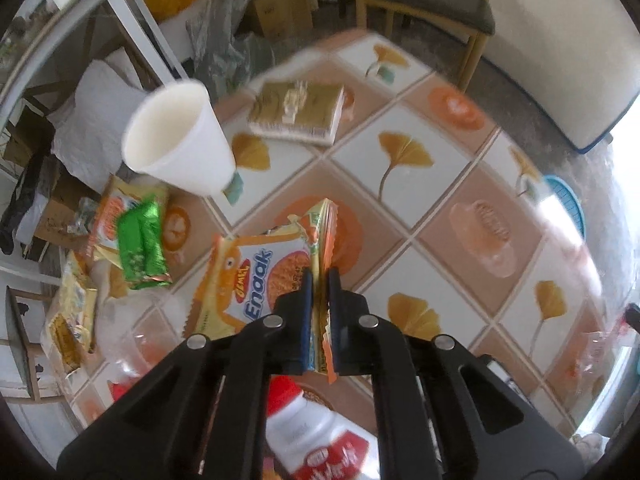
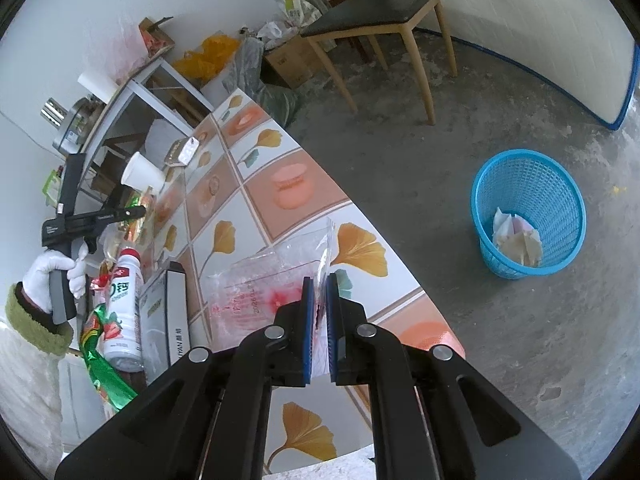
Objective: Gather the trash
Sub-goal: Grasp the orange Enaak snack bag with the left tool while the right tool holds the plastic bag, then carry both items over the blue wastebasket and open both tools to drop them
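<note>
My left tool [image 1: 319,276] pinches the edge of an orange Enaak noodle wrapper [image 1: 256,276], its jaws nearly together on the foil, above the tiled table [image 1: 404,208]. My right tool [image 2: 319,280] grips a clear plastic bag [image 2: 272,280] the same way, near the table's edge. Beyond the wrapper, a white paper cup [image 1: 180,140] stands beside a green snack packet [image 1: 142,244]; a white bottle with a red cap [image 1: 312,432] lies below it. A blue wastebasket [image 2: 528,216] sits on the floor, well apart from the table, paper inside.
</note>
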### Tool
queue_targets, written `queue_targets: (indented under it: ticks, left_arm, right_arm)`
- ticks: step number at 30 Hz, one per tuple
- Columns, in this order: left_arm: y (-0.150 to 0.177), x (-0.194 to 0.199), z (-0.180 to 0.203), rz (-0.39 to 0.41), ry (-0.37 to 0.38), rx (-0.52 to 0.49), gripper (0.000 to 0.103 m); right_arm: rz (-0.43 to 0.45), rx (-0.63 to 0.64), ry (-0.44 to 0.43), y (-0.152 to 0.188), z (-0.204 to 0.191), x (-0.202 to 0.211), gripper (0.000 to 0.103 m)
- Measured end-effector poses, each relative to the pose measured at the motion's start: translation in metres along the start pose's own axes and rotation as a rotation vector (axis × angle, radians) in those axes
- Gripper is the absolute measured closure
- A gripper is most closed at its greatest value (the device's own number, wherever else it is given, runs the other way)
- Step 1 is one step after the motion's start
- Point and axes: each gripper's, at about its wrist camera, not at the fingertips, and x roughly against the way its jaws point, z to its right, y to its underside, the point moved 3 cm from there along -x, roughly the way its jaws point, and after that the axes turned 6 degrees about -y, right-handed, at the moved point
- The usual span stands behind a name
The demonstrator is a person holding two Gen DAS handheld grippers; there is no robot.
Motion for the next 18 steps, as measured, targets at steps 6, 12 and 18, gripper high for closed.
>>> queue_targets:
  ticks: [6, 12, 18]
  left_arm:
    - [0.001, 0.054, 0.007, 0.102, 0.015, -0.012, 0.097]
    - [0.003, 0.099, 0.046, 0.176, 0.077, -0.044, 0.097]
    - [0.003, 0.124, 0.102, 0.206, 0.197, -0.086, 0.097]
  right_arm:
    - [0.034, 0.016, -0.018, -0.002, -0.004, 0.013, 0.097]
    - [0.072, 0.007, -0.036, -0.005, 0.002, 0.029, 0.097]
    - [0.109, -0.02, -0.047, -0.008, 0.018, 0.046, 0.097]
